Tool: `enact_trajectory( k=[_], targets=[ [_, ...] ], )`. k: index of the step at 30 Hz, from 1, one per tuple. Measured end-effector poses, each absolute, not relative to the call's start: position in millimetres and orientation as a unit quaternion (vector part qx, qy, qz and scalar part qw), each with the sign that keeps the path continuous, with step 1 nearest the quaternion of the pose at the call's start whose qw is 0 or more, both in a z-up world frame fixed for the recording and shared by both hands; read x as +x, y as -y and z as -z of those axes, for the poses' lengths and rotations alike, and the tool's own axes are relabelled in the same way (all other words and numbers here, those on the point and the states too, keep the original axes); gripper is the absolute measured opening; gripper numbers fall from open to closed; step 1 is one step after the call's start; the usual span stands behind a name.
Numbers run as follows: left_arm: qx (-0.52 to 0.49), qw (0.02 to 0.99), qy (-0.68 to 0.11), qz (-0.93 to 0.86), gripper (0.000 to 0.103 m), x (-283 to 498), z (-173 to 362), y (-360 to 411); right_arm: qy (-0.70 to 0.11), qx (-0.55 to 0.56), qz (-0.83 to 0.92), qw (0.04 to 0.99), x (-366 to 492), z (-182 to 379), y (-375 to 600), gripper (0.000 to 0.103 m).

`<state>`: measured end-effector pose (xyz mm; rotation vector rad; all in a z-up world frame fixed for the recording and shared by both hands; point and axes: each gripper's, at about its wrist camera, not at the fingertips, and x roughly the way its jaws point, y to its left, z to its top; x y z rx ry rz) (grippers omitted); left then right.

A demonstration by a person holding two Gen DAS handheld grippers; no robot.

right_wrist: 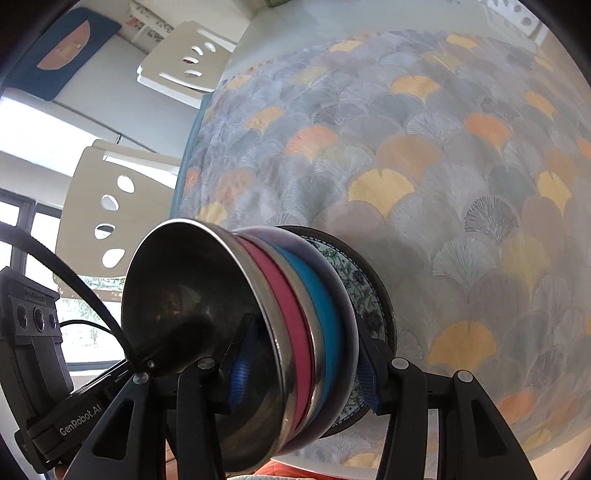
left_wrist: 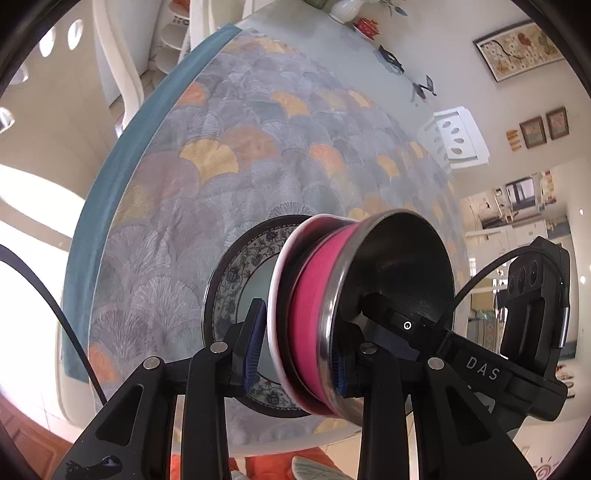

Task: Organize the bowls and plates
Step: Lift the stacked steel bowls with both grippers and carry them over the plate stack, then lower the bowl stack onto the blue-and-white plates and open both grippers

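A stack of bowls sits on a floral plate (left_wrist: 236, 280) with a dark rim on the patterned tablecloth. A steel-lined pink bowl (left_wrist: 317, 310) is on top. In the right wrist view the stack shows the steel bowl (right_wrist: 192, 295), a pink band (right_wrist: 284, 317), a blue bowl (right_wrist: 325, 325) and the floral plate (right_wrist: 369, 295). My left gripper (left_wrist: 299, 354) is shut on the stack's rim from one side. My right gripper (right_wrist: 303, 373) is shut on the stack from the opposite side. Each gripper shows in the other's view.
The tablecloth (left_wrist: 258, 140) with fan pattern covers a round table. White chairs (right_wrist: 107, 206) stand around it. A white vase (left_wrist: 345, 9) and small dark items (left_wrist: 423, 88) sit at the far side. An orange cushion (left_wrist: 266, 465) lies below the table's near edge.
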<state>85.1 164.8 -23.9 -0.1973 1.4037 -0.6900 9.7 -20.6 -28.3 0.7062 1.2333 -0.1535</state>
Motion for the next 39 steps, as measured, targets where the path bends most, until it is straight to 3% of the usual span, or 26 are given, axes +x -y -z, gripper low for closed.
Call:
enact_trajectory(
  k=[13,20,31,35,39],
  targets=[
    [-0.101,0.701,-0.618,0.34,0.028,88,17,-179,-0.56,0.345,0.084,0.749,3,29,23,0.049],
    [-0.076,0.725,-0.582,0.36,0.029,78,-13,-199,-0.531,0.328,0.09,0.776,-19,-12,27,0.055],
    [0.0,0.823,-0.458,0.335,0.03,41,-106,-185,-0.442,0.2,0.154,0.86,-55,-100,-20,0.059],
    [0.041,0.854,-0.421,0.302,0.034,31,-115,-172,-0.435,0.16,0.171,0.869,-59,-108,-33,0.069],
    [0.055,0.849,-0.431,0.302,0.036,26,-109,-161,-0.435,0.13,0.191,0.87,-61,-113,-36,0.071]
  ],
)
